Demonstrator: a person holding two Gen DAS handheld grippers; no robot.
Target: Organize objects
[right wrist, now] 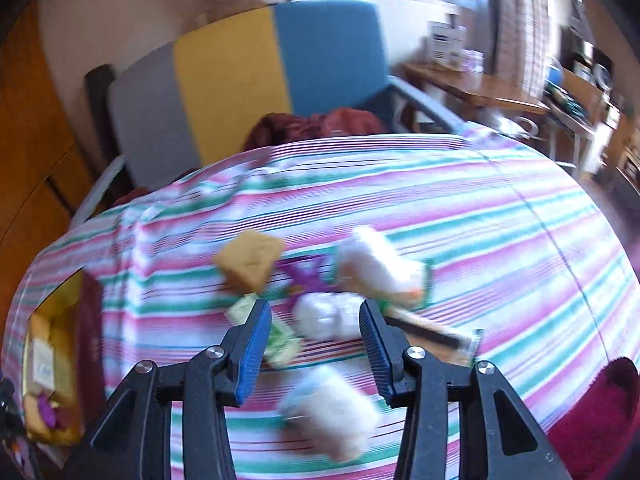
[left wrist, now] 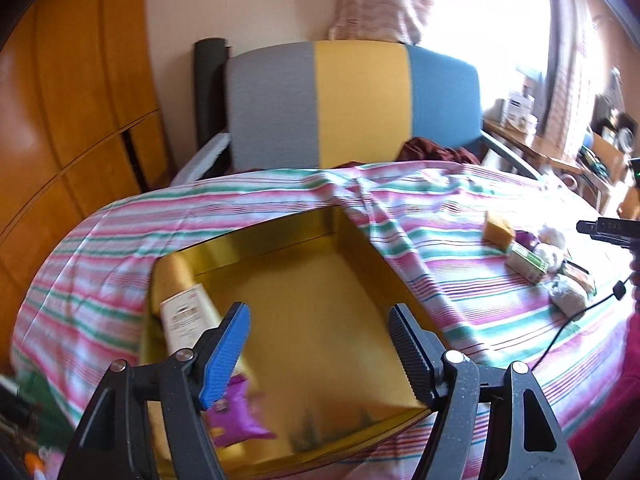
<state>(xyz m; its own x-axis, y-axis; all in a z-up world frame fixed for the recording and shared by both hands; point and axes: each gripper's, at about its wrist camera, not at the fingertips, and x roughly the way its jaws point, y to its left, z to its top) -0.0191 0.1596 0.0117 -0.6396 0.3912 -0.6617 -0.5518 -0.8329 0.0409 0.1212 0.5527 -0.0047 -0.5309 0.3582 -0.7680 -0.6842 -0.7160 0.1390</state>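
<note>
Striped cloth [left wrist: 280, 200] in pink, green and white covers the table, behind which stands a chair [left wrist: 352, 104] with grey, yellow and blue panels. Left wrist view: the left gripper [left wrist: 318, 350] hangs with its jaws wide apart and empty above an open gold box [left wrist: 320, 280] resting on the cloth. Inside the box, against its left wall, lie a cream-labelled carton [left wrist: 188, 320] and a purple packet [left wrist: 236, 416]. Right wrist view: the right gripper [right wrist: 314, 346] is likewise spread wide, holding nothing, over a loose cluster of items well to the right of the box. The cluster includes a tan block [right wrist: 250, 264], a green-and-white carton [right wrist: 280, 338], a purple wrapper [right wrist: 304, 276] and several white bundles [right wrist: 324, 314], all blurred.
</note>
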